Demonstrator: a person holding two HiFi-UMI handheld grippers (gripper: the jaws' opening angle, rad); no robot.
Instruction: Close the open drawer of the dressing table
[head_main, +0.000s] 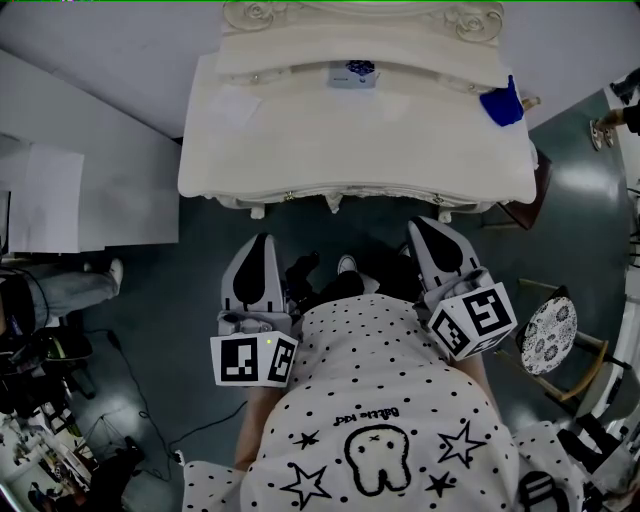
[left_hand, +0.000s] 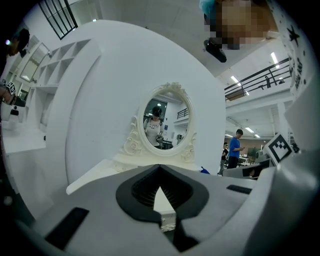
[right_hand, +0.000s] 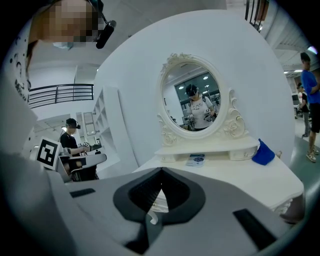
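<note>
The cream dressing table (head_main: 300, 150) stands right in front of me, and its oval mirror (right_hand: 192, 97) reflects the person. No drawer shows standing out from its front edge (head_main: 350, 195) in any view. My left gripper (head_main: 262, 240) hovers just short of that edge on the left, jaws shut with nothing between them; in the left gripper view its tips (left_hand: 160, 167) meet before the table top (left_hand: 95, 172). To the right my right gripper (head_main: 420, 222) points at the same edge, its tips (right_hand: 161, 170) likewise shut and empty.
A blue cloth (head_main: 503, 104) lies on the table's far right corner and a small blue-and-white box (head_main: 352, 74) sits by the mirror shelf. A stool with a patterned round seat (head_main: 549, 336) stands at the right. White furniture (head_main: 60, 190) stands at the left.
</note>
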